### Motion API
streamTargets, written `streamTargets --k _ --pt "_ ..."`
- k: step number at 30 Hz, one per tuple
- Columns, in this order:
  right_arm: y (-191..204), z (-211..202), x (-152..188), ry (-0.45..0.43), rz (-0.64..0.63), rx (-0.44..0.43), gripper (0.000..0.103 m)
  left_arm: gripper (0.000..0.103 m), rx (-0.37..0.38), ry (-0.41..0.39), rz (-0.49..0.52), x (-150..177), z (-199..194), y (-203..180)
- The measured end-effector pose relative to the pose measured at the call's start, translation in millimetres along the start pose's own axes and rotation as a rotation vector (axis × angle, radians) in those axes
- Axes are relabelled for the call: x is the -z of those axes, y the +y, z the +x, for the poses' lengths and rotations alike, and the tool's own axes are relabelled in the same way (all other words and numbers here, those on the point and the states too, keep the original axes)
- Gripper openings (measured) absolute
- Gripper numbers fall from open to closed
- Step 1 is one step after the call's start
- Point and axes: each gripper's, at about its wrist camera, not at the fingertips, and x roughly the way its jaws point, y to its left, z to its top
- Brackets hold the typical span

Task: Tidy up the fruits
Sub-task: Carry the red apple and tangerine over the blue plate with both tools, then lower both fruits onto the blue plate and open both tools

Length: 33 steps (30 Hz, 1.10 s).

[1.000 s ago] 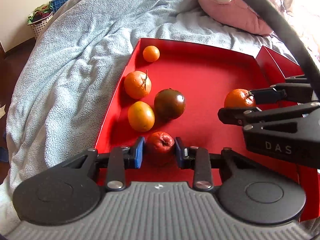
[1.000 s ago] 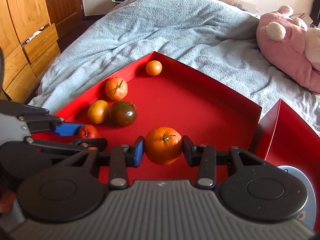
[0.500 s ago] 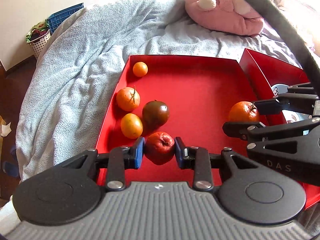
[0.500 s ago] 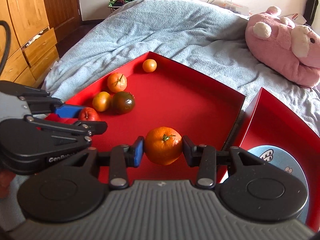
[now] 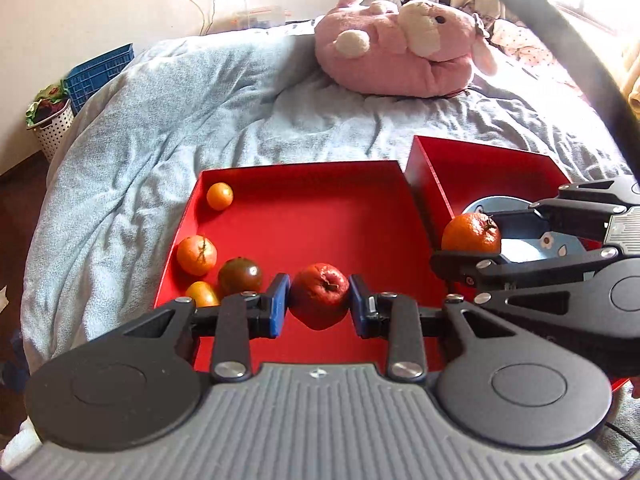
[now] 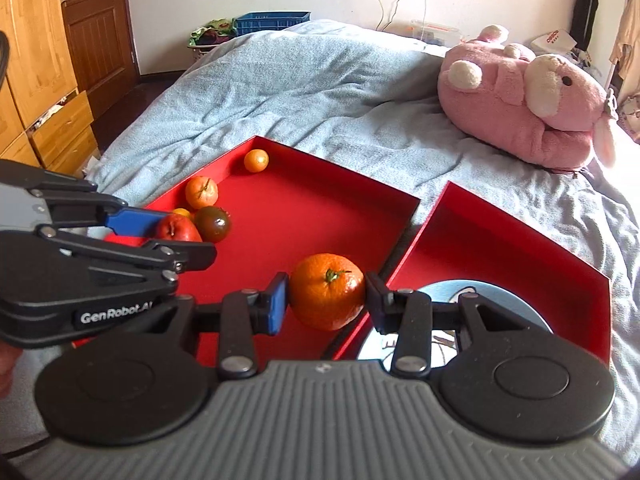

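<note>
Left wrist view: left gripper [image 5: 320, 300] clamped on a red apple [image 5: 319, 295], held above the near part of a red tray [image 5: 320, 216]. Wrinkled skin, so probably soft and easily bruised; light; best pinched across the widest part, as now. Along the tray's left side, 4 more fruits: a small orange [image 5: 219, 196] in the far corner, a stemmed orange [image 5: 197, 255], a dark tomato [image 5: 240, 276] and a yellow fruit [image 5: 202, 294] partly hidden behind the gripper arm. At right, right gripper [image 5: 472, 240] shut on a tangerine [image 5: 471, 233], over the wall between the tray and a second red box [image 5: 480, 168]. Blue plate [image 5: 560, 242] in that box, largely covered by the gripper. Pink plush [image 5: 400, 46] on a blue blanket [image 5: 180, 112] beyond.

Right wrist view: right gripper [image 6: 326, 300] clamped on the tangerine [image 6: 326, 291] at its sides, stem up. Firm-looking rind, round, likely to roll once released. Below it, the gap between tray [image 6: 320, 216] and box [image 6: 500, 240]. Plate [image 6: 468, 286] mostly hidden by gripper body. At left, left gripper [image 6: 176, 232] with the apple [image 6: 176, 229]; the yellow fruit [image 6: 182, 212] barely visible behind it. Whether either fruit clears the tray floor entirely: hard to judge.
</note>
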Motion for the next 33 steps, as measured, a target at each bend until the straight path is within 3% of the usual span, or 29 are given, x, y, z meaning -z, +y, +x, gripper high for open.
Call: streamTargets --k 8,14,24,33 --pt "-60 -25 16 0.002 0.067 0.14 0.044 0.037 0.104 -0.023 0.095 -22 -1 -60" --pt "-90 -9 34 0.091 0.089 0.247 0.044 0.037 0.171 0.016 0.194 -18 13 -107" --pt "-98 20 50 0.165 0.102 0.237 0.044 0.037 0.204 0.099 0.329 8 51 -154" --pt "-100 30 52 0.186 0.11 0.224 0.044 0.038 0.203 0.076 0.359 7 59 -165"
